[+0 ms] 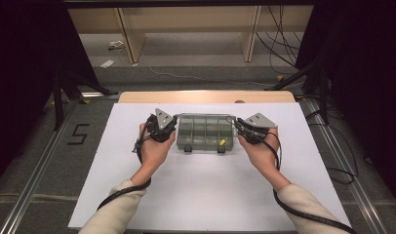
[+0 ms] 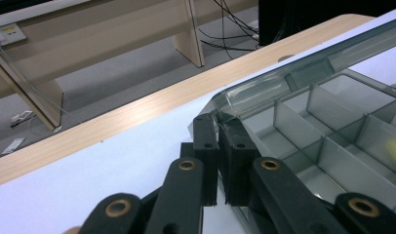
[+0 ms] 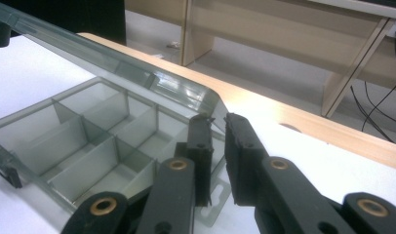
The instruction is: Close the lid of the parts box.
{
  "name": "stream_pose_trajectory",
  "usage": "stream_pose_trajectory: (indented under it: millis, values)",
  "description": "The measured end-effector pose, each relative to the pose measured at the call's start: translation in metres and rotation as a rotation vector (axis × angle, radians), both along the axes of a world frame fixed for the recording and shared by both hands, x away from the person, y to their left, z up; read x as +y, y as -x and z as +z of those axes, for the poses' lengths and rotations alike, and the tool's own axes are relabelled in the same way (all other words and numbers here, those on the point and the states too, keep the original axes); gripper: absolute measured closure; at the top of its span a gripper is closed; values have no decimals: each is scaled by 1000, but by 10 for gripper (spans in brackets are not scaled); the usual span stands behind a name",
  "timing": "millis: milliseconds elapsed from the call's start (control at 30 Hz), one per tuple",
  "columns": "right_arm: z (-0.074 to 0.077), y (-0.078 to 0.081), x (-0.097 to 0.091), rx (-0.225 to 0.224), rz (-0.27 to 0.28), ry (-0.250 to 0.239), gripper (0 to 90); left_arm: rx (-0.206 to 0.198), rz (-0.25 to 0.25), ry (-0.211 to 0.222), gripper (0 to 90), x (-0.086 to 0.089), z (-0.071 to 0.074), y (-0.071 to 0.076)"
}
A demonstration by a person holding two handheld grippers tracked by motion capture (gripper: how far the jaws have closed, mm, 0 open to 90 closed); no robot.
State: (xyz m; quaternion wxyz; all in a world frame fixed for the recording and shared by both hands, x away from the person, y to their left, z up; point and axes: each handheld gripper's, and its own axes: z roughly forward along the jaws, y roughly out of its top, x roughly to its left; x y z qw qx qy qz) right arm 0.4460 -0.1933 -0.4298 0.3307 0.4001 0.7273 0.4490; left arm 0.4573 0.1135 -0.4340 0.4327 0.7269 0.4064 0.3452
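In the high view, 2 forearms in cream sleeves come up from the bottom edge, each hand wrapped around a gripper. The left gripper (image 1: 172, 127) and the right gripper (image 1: 236, 126) point inward at the 2 short ends of a smoky grey transparent plastic compartment box (image 1: 204, 133), which lies on the white sheet over the wooden table (image 1: 206, 96). A small yellow piece (image 1: 222, 143) sits in a front compartment.

In the left gripper view, the fingers (image 2: 206, 146) are clenched on the corner of the box's raised clear lid (image 2: 284, 80), the lid's edge pinched between them. The open compartments lie just beyond, to the right.

In the right gripper view, the fingers (image 3: 237, 146) stand slightly parted around the other lid corner (image 3: 206, 105); whether they press on it I cannot tell.
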Motion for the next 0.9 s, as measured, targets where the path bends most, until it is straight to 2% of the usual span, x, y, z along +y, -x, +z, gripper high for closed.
stream_pose_trajectory:
  millis: [333,433,900]
  values:
    - [-5,4,-3,15,21,1,765,23,-13,-10,842,0,-9,4]
    - [-8,5,-4,23,28,4,715,39,-20,-16,841,1,-12,5]
    - [-17,9,-8,50,57,6,620,67,-48,-47,788,1,-15,9]
